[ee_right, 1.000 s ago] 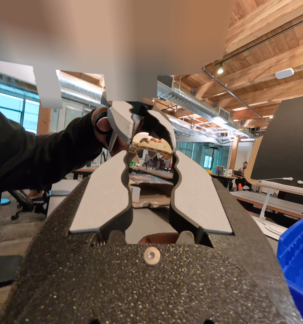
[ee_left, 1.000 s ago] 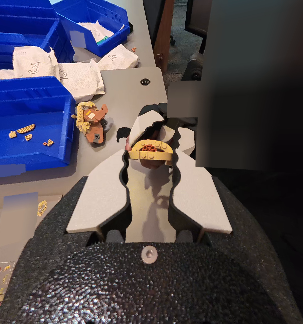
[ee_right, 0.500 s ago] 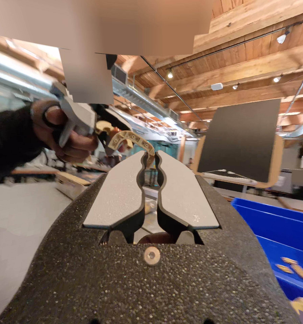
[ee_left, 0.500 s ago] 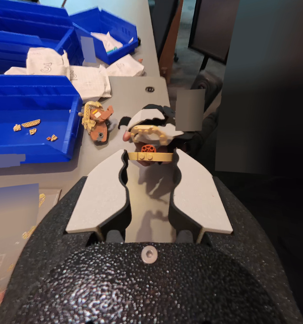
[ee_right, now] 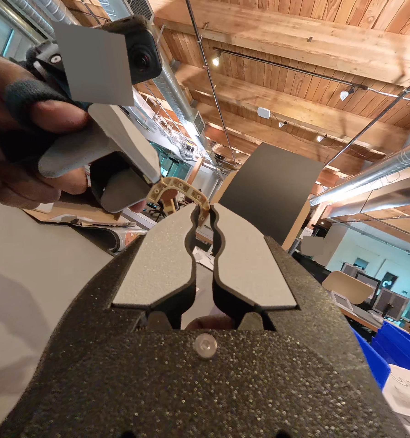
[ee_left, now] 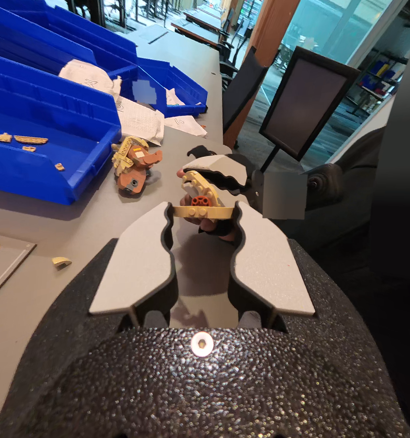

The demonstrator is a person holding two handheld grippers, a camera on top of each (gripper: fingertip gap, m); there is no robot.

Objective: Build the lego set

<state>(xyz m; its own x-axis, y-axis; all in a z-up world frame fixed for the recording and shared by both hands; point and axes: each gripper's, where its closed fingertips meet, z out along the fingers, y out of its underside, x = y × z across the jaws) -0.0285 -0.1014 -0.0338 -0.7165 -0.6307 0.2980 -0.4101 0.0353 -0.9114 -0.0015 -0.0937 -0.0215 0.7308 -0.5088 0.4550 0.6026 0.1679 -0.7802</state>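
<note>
My left gripper (ee_left: 202, 213) is shut on a flat tan curved brick plate (ee_left: 213, 212) that spans from pad to pad. A red-brown round piece (ee_left: 200, 201) sits on the plate. My right gripper (ee_right: 202, 209) is shut on one end of a tan arch brick (ee_right: 175, 186). The arch (ee_left: 201, 183) stands just behind the round piece, above the grey table (ee_left: 92, 225). In the right wrist view, one finger (ee_right: 128, 142) of the left gripper touches the arch's far end. Hands hold both grippers.
Blue bins (ee_left: 45, 151) with small tan pieces stand at the left, and another blue bin (ee_right: 377, 360) shows in the right wrist view. A brown and tan brick model (ee_left: 134, 170) and a loose tan piece (ee_left: 61, 262) lie on the table. A dark sign board (ee_left: 303, 104) stands beyond the edge.
My right gripper went from open around the brick assembly to shut on the tan arch. The arch now sits apart from the left gripper's plate. Both grippers tilted upward.
</note>
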